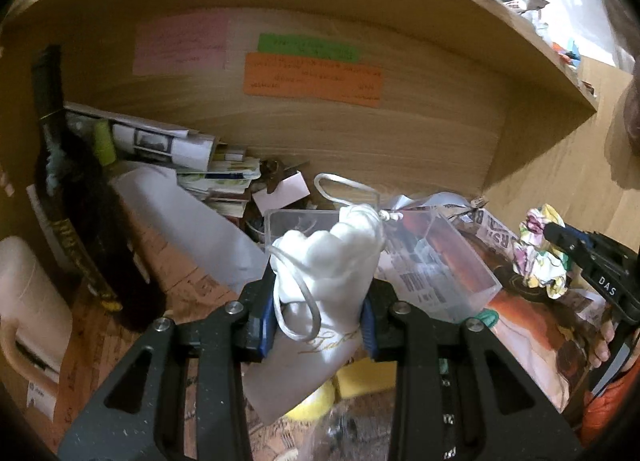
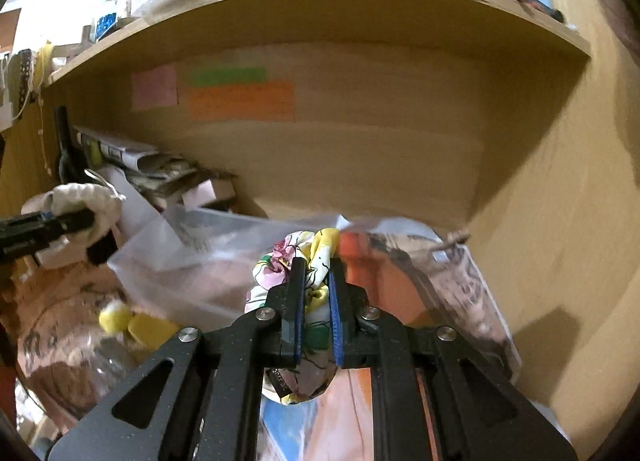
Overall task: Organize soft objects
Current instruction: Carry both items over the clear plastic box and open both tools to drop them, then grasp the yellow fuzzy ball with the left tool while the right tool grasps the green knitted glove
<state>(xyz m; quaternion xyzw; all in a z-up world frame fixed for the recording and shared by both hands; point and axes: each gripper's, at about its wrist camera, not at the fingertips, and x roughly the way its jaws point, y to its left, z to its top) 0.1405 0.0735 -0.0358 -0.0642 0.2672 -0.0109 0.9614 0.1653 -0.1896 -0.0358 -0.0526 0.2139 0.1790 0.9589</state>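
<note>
Left wrist view: left hand-held gripper (image 1: pixel 320 325) is clenched on a white drawstring pouch (image 1: pixel 324 273) with gold script, blue pads pressing both its sides. The pouch hangs in front of the clear plastic box (image 1: pixel 452 273), which sits on printed papers on the worktop (image 1: pixel 592 189). What lies inside the box I cannot tell; print shows through its walls. Below the pouch: a yellow pom-pom (image 1: pixel 316 401) beside a yellow sponge (image 1: pixel 364 377). Left of the box: a dark bottle (image 1: pixel 76 197) and a heap of papers (image 1: pixel 168 145). Right of the box: right hand-held gripper (image 1: pixel 560 237) holding a floral cloth (image 1: pixel 540 253).

Right wrist view: right hand-held gripper (image 2: pixel 314 281) is clenched on the crumpled floral cloth (image 2: pixel 288 261), bunched between its pads, just in front of the clear plastic box (image 2: pixel 208 249). Left of the box: left hand-held gripper (image 2: pixel 86 229) with the white drawstring pouch (image 2: pixel 80 201). Pom-pom (image 2: pixel 114 319) and sponge (image 2: pixel 152 329) lie at the box's near-left corner. View is blurred.
</note>
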